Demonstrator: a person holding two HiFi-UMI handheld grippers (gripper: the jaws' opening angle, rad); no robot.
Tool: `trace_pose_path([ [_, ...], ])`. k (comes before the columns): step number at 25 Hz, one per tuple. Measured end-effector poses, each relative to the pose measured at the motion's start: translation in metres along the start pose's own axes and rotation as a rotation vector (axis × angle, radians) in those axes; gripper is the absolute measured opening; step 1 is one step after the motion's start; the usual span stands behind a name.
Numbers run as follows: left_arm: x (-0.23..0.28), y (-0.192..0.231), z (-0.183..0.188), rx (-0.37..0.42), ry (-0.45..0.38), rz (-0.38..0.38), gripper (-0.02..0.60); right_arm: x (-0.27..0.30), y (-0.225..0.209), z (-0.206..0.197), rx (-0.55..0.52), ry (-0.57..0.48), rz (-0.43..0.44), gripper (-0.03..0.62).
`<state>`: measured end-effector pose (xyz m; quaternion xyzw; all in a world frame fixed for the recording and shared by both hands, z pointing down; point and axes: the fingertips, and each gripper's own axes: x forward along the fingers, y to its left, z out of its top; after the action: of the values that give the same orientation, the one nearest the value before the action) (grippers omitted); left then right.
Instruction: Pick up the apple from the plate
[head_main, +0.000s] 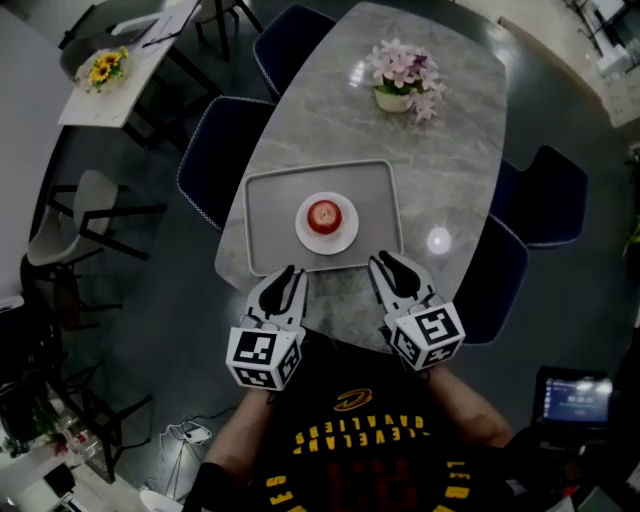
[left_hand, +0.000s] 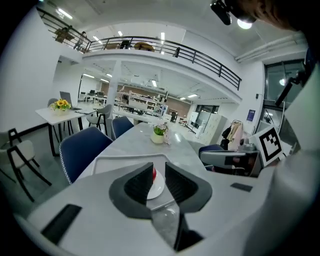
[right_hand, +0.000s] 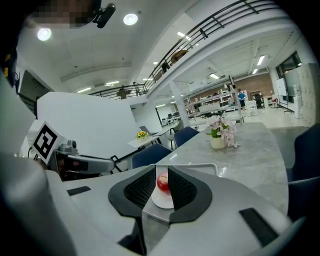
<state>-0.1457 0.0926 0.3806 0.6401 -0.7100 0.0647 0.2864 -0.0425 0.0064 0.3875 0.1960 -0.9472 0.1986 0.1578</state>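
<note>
A red apple (head_main: 323, 215) rests on a small white plate (head_main: 346, 236), which stands in a grey tray (head_main: 270, 200) on the marble table (head_main: 450, 150). Both grippers hover over the table's near edge, just short of the tray, and point toward it. My left gripper (head_main: 293, 272) is left of the plate, its jaws a little apart with nothing between them. My right gripper (head_main: 382, 262) is to the plate's right, also open and empty. In the left gripper view the apple (left_hand: 154, 173) shows far off through the gap of the left gripper (left_hand: 159, 167). The right gripper view frames the apple (right_hand: 163, 182) between the jaws of the right gripper (right_hand: 162, 172).
A pot of pink flowers (head_main: 400, 85) stands at the table's far end. Blue chairs flank the table on the left (head_main: 215, 150) and right (head_main: 545, 200). A side table with yellow flowers (head_main: 105, 68) stands at far left. A screen (head_main: 575, 398) glows at lower right.
</note>
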Motion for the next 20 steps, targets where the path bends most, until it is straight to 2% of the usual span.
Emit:
trace_pose_path([
  [3,0.021,0.014,-0.002,-0.042,0.055,-0.044,0.108,0.011,-0.015,-0.001,0.039,0.017,-0.064,0.077],
  [12,0.082,0.068,-0.023,-0.153,0.256,-0.111,0.109,0.055,-0.048,-0.033,0.205,0.134,-0.169,0.075],
  [20,0.124,0.089,-0.049,-0.192,0.377,-0.134,0.109,0.082,-0.066,-0.073,0.312,0.210,-0.216,0.075],
])
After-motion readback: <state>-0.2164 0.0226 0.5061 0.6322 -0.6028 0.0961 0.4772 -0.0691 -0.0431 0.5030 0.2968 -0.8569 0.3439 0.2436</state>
